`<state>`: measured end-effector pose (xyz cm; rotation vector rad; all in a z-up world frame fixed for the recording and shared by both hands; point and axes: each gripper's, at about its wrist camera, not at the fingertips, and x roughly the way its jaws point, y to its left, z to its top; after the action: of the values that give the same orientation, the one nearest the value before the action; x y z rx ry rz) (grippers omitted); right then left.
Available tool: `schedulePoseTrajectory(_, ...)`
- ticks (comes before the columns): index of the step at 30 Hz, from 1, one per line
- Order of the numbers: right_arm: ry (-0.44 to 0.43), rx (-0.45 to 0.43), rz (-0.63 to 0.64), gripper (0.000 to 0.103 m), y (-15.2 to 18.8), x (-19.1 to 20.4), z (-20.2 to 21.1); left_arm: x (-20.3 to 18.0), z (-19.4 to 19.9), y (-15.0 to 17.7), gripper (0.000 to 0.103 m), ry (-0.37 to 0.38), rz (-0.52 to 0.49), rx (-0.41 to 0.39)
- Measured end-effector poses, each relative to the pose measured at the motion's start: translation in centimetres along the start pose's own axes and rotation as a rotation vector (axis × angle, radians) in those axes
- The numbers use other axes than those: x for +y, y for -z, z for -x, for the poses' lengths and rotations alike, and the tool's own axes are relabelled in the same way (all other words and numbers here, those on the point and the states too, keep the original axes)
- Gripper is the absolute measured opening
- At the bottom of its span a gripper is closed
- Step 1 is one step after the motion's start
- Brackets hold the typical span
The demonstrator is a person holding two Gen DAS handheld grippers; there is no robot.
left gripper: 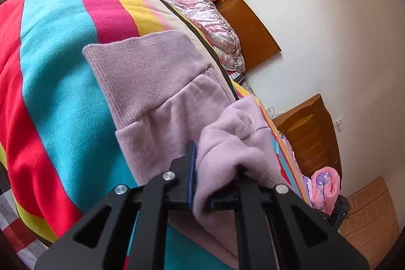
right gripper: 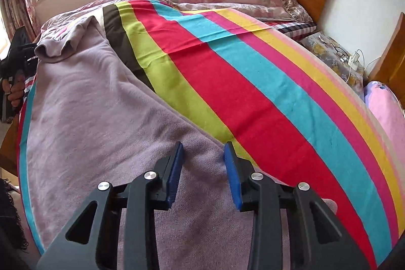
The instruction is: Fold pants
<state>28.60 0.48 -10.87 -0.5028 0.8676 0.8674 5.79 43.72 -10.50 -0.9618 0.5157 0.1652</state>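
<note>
Bunched lilac fleece sits clamped in my left gripper (left gripper: 215, 184), its jaws closed on the pants (right gripper: 88, 105) near one cuff (left gripper: 136, 72). My right gripper (right gripper: 203, 168) hovers with jaws apart and nothing between them, above the cloth at the near edge of the striped blanket (right gripper: 253, 92). I judge I should pinch the matching edge cleanly, then carry both ends over level so the fold lands flat.
</note>
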Motion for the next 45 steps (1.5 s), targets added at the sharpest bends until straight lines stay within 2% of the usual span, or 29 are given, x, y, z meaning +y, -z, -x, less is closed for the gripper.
schedulePoseTrajectory(1, 0.015, -0.008, 0.021, 0.018, -0.1, 0.4, 0.2, 0.1, 0.1, 0.1, 0.009, 0.0, 0.004, 0.0)
schedulePoseTrajectory(2, 0.049, -0.028, 0.047, 0.002, -0.3, 0.9, 0.7, 0.1, 0.1, 0.1, 0.009, -0.001, 0.006, 0.0)
schedulePoseTrajectory(4, 0.093, -0.082, 0.029, 0.003, -0.5, 1.1, 2.1, 0.1, 0.2, 0.2, 0.009, -0.008, 0.002, 0.0)
schedulePoseTrajectory(6, 0.087, -0.11, -0.037, 0.003, -0.3, 0.4, 2.8, 0.2, 0.2, 0.4, 0.01, -0.012, 0.003, -0.004)
schedulePoseTrajectory(9, 0.11, -0.045, -0.046, 0.003, 0.5, 0.6, 0.6, 0.3, 0.2, 0.6, 0.01, -0.011, 0.016, -0.007)
schedulePoseTrajectory(11, 0.125, -0.067, -0.052, 0.013, 0.5, 1.0, 0.5, 0.4, 0.3, 0.7, 0.01, -0.008, 0.022, -0.006)
schedulePoseTrajectory(13, 0.104, -0.096, -0.09, 0.017, -0.1, 1.1, 1.1, 0.4, 0.5, 0.8, 0.01, -0.009, 0.017, -0.001)
schedulePoseTrajectory(16, 0.048, -0.151, -0.088, 0.029, -1.5, 2.7, 1.6, 0.5, 0.6, 0.8, 0.01, 0.001, 0.025, 0.002)
schedulePoseTrajectory(17, 0.027, -0.153, -0.079, 0.038, -1.8, 3.6, 1.5, 0.6, 0.6, 0.9, 0.01, 0.004, 0.032, 0.002)
schedulePoseTrajectory(18, -0.014, -0.14, -0.075, 0.039, -2.1, 4.5, 1.1, 0.6, 0.7, 0.9, 0.01, 0.005, 0.034, 0.001)
schedulePoseTrajectory(20, -0.09, -0.072, -0.013, 0.039, -1.9, 7.3, 0.0, 0.5, 0.7, 0.9, 0.01, 0.001, 0.028, 0.004)
schedulePoseTrajectory(21, -0.085, -0.029, 0.057, 0.039, -1.6, 9.2, -0.7, 0.4, 0.6, 0.8, 0.01, -0.001, 0.026, 0.009)
schedulePoseTrajectory(22, -0.022, -0.042, 0.118, 0.038, -1.2, 10.8, -0.4, 0.3, 0.6, 0.7, 0.011, -0.002, 0.026, 0.016)
schedulePoseTrajectory(23, -0.02, -0.049, 0.134, 0.038, -1.0, 11.8, 0.1, 0.3, 0.7, 0.6, 0.012, -0.001, 0.025, 0.023)
schedulePoseTrajectory(26, -0.164, -0.142, 0.152, 0.038, -0.8, 14.7, 3.7, -0.2, 0.6, 0.3, 0.014, -0.008, 0.011, 0.036)
schedulePoseTrajectory(28, -0.254, -0.143, 0.219, 0.036, -0.4, 17.6, 4.7, -0.4, 0.4, 0.3, 0.014, -0.016, 0.0, 0.037)
schedulePoseTrajectory(30, -0.3, -0.12, 0.293, 0.032, -0.1, 20.1, 4.6, -0.5, 0.3, 0.3, 0.014, -0.018, 0.002, 0.033)
schedulePoseTrajectory(32, -0.3, -0.094, 0.331, 0.026, 0.0, 21.7, 3.8, -0.6, 0.3, 0.3, 0.014, -0.019, 0.0, 0.029)
schedulePoseTrajectory(33, -0.284, -0.076, 0.35, 0.025, 0.0, 22.2, 3.1, -0.6, 0.3, 0.4, 0.014, -0.019, -0.001, 0.028)
schedulePoseTrajectory(35, -0.269, -0.043, 0.369, 0.015, 0.0, 23.0, 1.8, -0.7, 0.4, 0.4, 0.012, -0.021, -0.003, 0.028)
schedulePoseTrajectory(38, -0.264, -0.035, 0.393, 0.013, 0.3, 23.4, 1.1, -1.1, 0.6, 0.5, 0.01, -0.039, -0.03, 0.028)
schedulePoseTrajectory(39, -0.262, -0.032, 0.397, 0.013, 0.4, 23.4, 1.2, -1.4, 0.7, 0.5, 0.007, -0.041, -0.043, 0.027)
schedulePoseTrajectory(40, -0.252, -0.032, 0.415, 0.003, 0.5, 23.6, 1.4, -1.7, 0.8, 0.4, 0.006, -0.036, -0.054, 0.023)
schedulePoseTrajectory(42, -0.251, -0.043, 0.45, 0.003, 0.6, 24.0, 2.1, -2.2, 1.7, 0.2, 0.005, 0.017, -0.046, 0.005)
schedulePoseTrajectory(45, -0.306, -0.073, 0.425, 0.003, -0.2, 23.5, 4.2, -2.6, 3.0, -0.3, 0.005, 0.109, 0.002, 0.0)
